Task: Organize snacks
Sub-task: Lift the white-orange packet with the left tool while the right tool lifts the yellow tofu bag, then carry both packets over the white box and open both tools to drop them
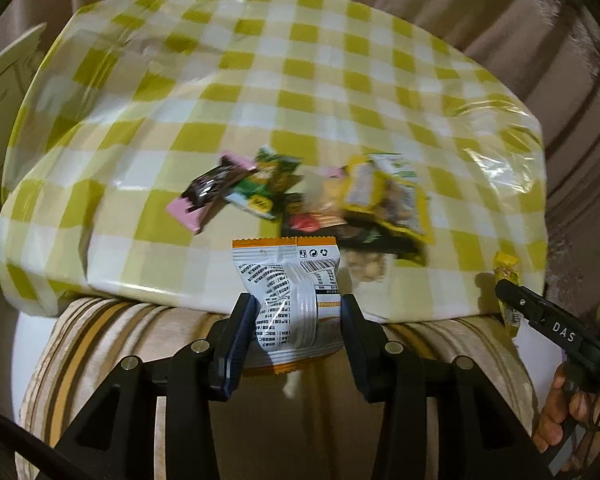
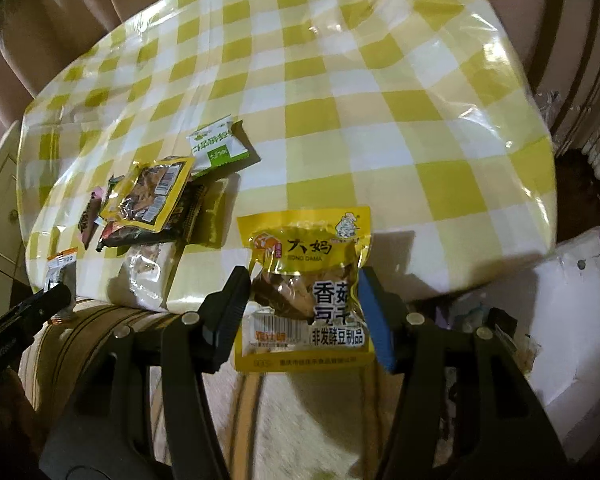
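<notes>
Fingers (image 1: 242,322) of the left gripper (image 1: 298,320) pinching a crinkled white foil packet (image 1: 288,292) with orange serrated ends, printed side and barcode facing the camera, pads pressing on both its sides. Holding it lifted off the cloth, just past the near edge of the table (image 1: 300,80). Fingers (image 2: 374,312) of the right gripper (image 2: 304,312), blue-padded, clamping a glossy yellow vacuum pouch (image 2: 306,280), squarish, with brown pieces showing through a clear window, likewise hanging just off the near edge. Gripped at mid-height on both sides, jaws moderately apart around the pouch's width.

Lying in a loose, overlapping heap near the near edge, toward the left corner: a pink-edged dark bar wrapper (image 1: 210,194), a green-and-white sachet (image 2: 216,144), a yellow-rimmed flat pouch (image 2: 148,196) with a barcode, and a clear bag (image 2: 148,276) with pale contents nearest the rim. Blurring somewhat in the left wrist view.

Covering the table, a shiny plastic-coated checked cloth (image 2: 340,80) in yellow-green, cream and white, wrinkling and catching highlights at the right corner. Showing below the near edge, a striped cream-and-brown upholstered cushion (image 1: 120,332).
</notes>
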Available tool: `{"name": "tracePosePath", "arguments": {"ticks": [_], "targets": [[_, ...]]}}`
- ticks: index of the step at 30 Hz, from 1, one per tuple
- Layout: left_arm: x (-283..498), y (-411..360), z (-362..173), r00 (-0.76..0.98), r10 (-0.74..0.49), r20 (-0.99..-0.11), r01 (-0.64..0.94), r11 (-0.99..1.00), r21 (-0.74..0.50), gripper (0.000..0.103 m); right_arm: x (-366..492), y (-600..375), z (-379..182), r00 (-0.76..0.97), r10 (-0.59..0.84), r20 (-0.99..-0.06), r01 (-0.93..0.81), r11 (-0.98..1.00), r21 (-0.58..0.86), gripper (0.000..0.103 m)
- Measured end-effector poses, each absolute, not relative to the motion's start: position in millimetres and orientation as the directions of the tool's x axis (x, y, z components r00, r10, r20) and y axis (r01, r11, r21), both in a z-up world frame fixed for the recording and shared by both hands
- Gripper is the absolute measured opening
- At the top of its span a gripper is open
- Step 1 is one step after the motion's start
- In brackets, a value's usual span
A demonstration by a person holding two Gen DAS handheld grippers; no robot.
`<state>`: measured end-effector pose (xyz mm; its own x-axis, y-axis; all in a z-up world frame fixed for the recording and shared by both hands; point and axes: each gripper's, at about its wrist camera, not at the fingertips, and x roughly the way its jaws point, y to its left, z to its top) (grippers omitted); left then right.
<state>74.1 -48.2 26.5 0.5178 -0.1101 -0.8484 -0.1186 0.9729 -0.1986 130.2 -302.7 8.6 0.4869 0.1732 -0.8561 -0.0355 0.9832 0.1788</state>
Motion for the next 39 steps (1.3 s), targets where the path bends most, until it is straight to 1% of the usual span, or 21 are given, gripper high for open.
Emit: {"name": "tracePosePath", "arguments": {"ticks": [5, 9, 17, 22, 25, 32, 39], "targets": [[74.0, -83.7, 36.1, 0.528, -0.156, -0.835, -0.03, 0.979, -0.202, 0.044, 113.7, -327.0, 17.8, 0.509, 0.18, -0.842, -0.02, 0.98, 0.198, 0.059], [76.0, -120.3, 42.1, 0.525, -0.209, -0.825, 0.057, 0.976, -0.21, 0.044, 102.5, -356.3, 24.9, 0.534, 0.147, -0.833, 0.019, 0.982, 0.185, 0.059], [79.9, -202.8, 47.4, 0.478, -0.342, -0.809, 0.252, 0.936, -0.247, 0.044, 81.6, -440.4, 26.8, 0.545, 0.029, -0.838, 0.185, 0.971, 0.154, 0.059], [79.6, -255.9, 45.2, 0.409, -0.422, -0.809, 0.37, 0.887, -0.276, 0.044, 71.7, -488.6, 22.5, 0.539, -0.038, -0.841, 0.283, 0.949, 0.139, 0.059], [79.0, -287.1, 41.9, 0.359, -0.449, -0.818, 0.447, 0.852, -0.272, 0.044, 67.8, -516.0, 17.8, 0.53, -0.074, -0.845, 0.335, 0.934, 0.128, 0.059], [72.5, -347.2, 20.7, 0.18, -0.466, -0.866, 0.576, 0.764, -0.291, 0.044, 59.6, -560.5, 7.2, 0.507, -0.132, -0.852, 0.42, 0.901, 0.111, 0.059], [66.6, -377.9, 7.5, 0.09, -0.456, -0.886, 0.627, 0.717, -0.305, 0.045, 55.6, -582.1, -0.7, 0.494, -0.144, -0.857, 0.463, 0.878, 0.12, 0.059]]}}
